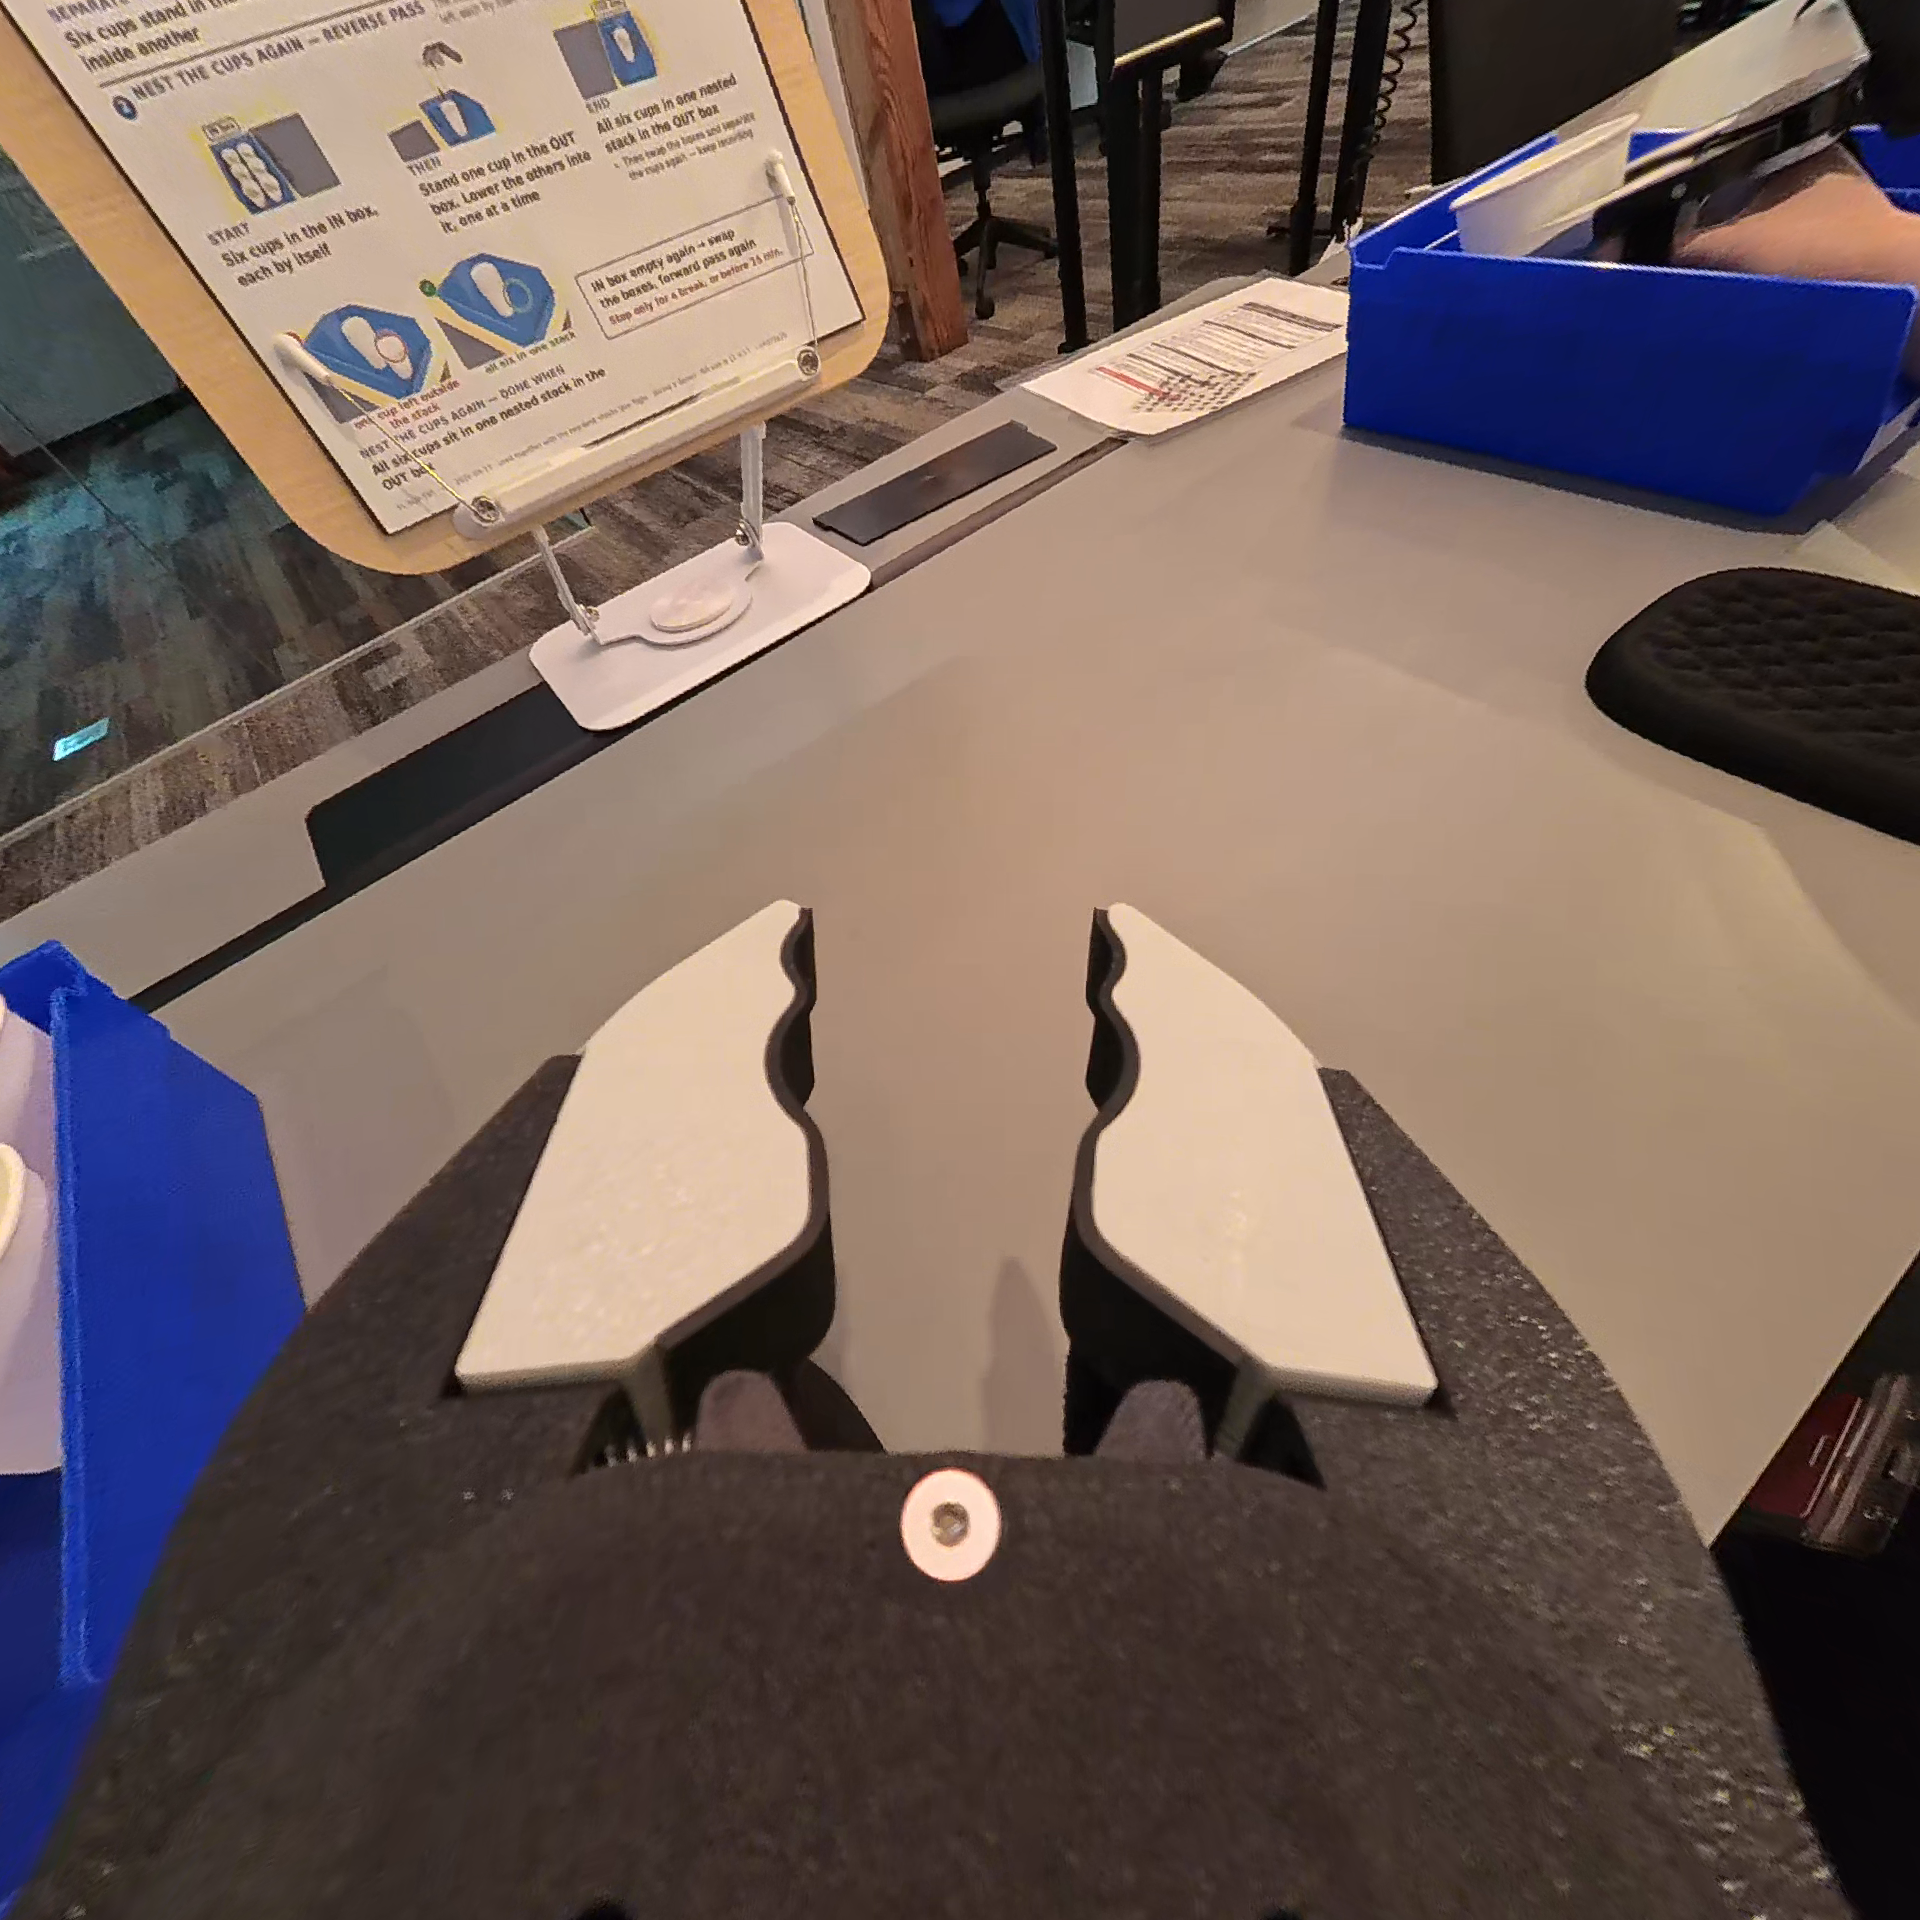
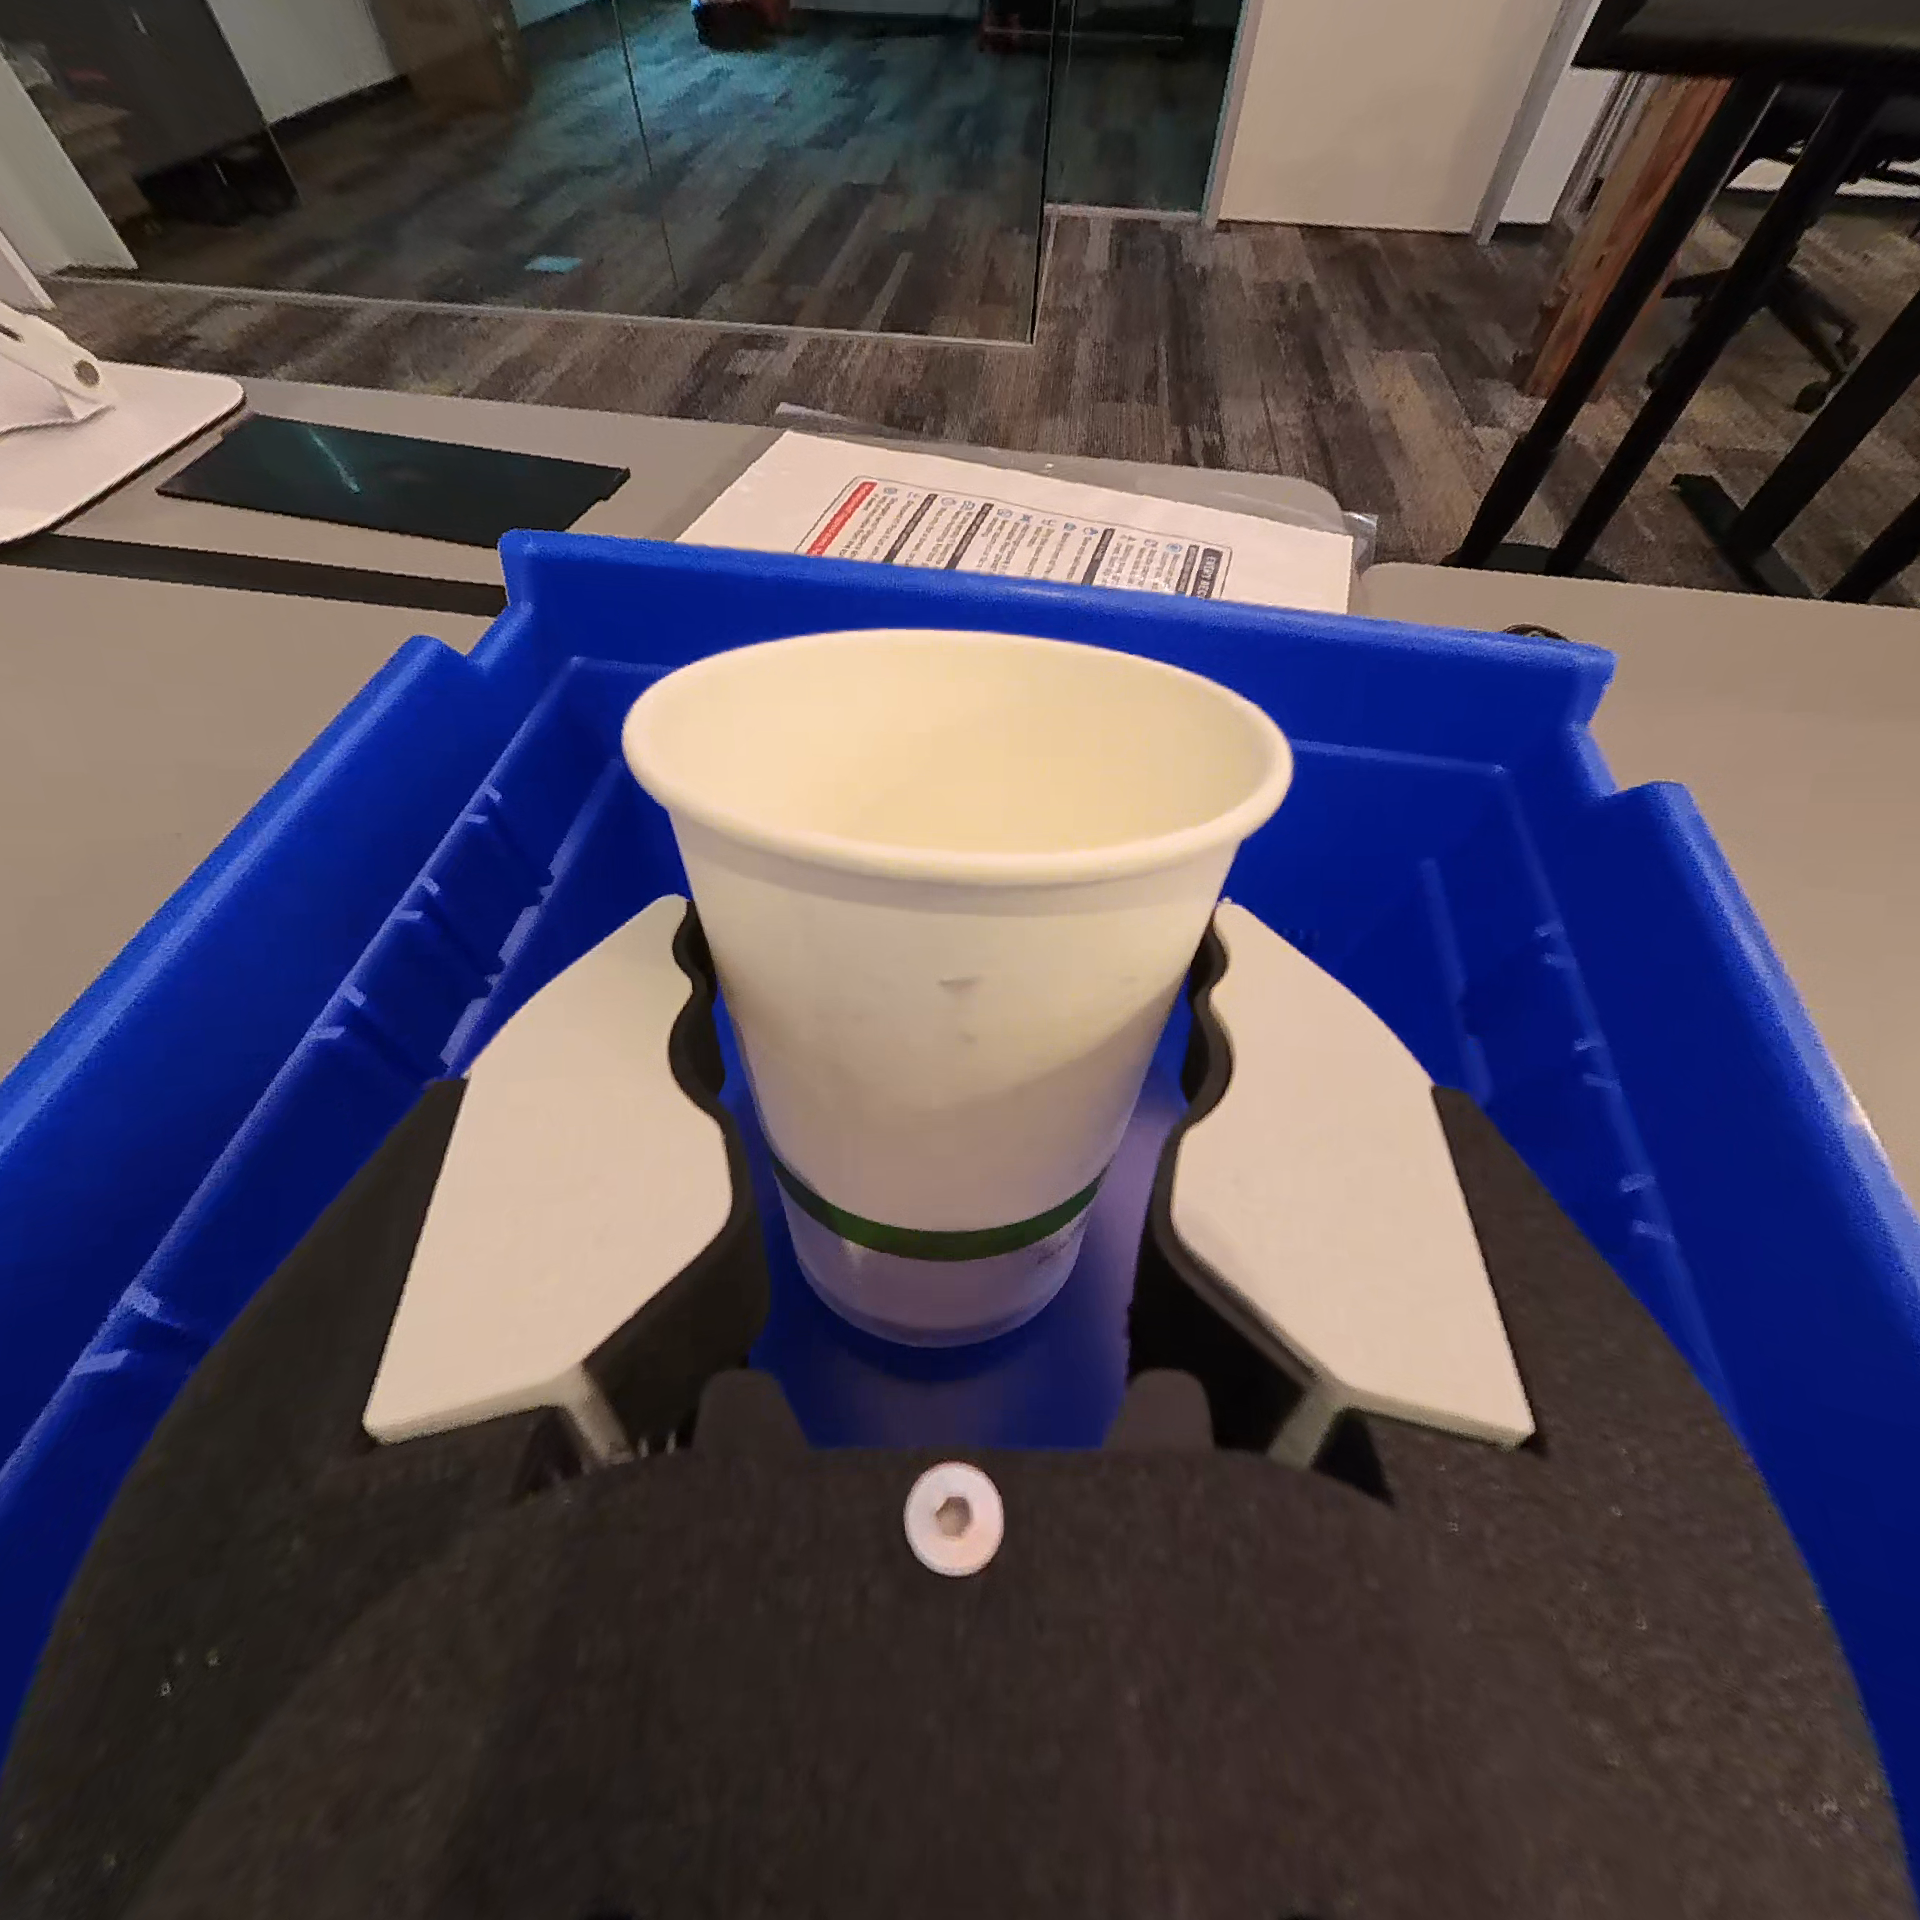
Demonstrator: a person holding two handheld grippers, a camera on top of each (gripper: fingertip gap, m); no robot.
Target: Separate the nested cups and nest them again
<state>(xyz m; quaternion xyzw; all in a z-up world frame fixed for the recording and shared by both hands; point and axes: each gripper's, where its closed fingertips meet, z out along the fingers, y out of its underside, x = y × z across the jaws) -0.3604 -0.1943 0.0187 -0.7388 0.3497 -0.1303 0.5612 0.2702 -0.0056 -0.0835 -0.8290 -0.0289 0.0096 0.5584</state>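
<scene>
In the right wrist view a white paper cup (image 2: 956, 997) with a green band near its base stands upright inside a blue bin (image 2: 260, 1039). My right gripper (image 2: 951, 940) is shut on the cup, its fingertips pressing the cup's sides below the rim. My left gripper (image 1: 951, 925) is open and empty over the bare grey table (image 1: 1039, 727). A second blue bin (image 1: 156, 1299) sits just to its left, with white cups (image 1: 16, 1195) showing at the frame edge. Far right, the first bin (image 1: 1621, 384) holds the cup (image 1: 1538, 197).
An instruction board on a white stand (image 1: 468, 260) stands at the table's far left edge. A printed sheet (image 1: 1195, 353) lies behind the right bin; it also shows in the right wrist view (image 2: 1039, 530). A black mesh pad (image 1: 1787, 686) lies at the right.
</scene>
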